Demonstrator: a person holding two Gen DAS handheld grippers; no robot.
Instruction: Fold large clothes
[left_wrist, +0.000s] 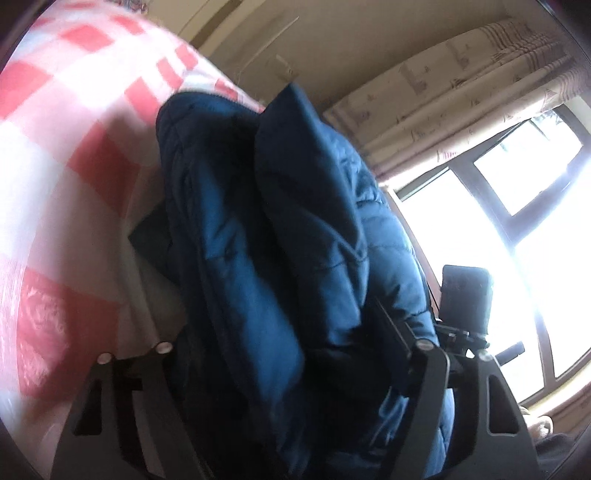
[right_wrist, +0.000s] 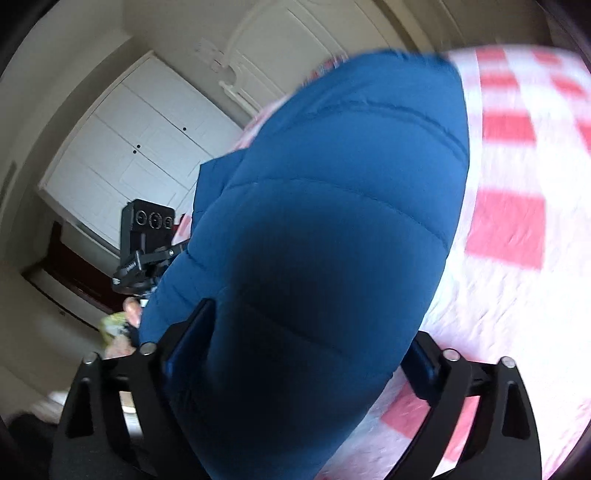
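Observation:
A dark blue quilted puffer jacket (left_wrist: 280, 236) fills the middle of the left wrist view, bunched between the two black fingers of my left gripper (left_wrist: 288, 354), which is shut on it. In the right wrist view the same jacket (right_wrist: 332, 206) bulges between the fingers of my right gripper (right_wrist: 306, 339), which is also shut on it. The jacket hangs lifted over a bed with a red and white checked cover (right_wrist: 517, 229), which also shows in the left wrist view (left_wrist: 55, 166). The fingertips are hidden by the fabric in both views. The right gripper's body (left_wrist: 465, 295) shows past the jacket's right side, and the left gripper's body (right_wrist: 147, 236) at the jacket's left.
A bright window (left_wrist: 498, 229) with patterned curtains (left_wrist: 461, 99) is on the right in the left wrist view. White cupboard doors (right_wrist: 140, 147) and a white door (right_wrist: 295, 48) stand beyond the bed. A person's hand (right_wrist: 131, 310) shows low left.

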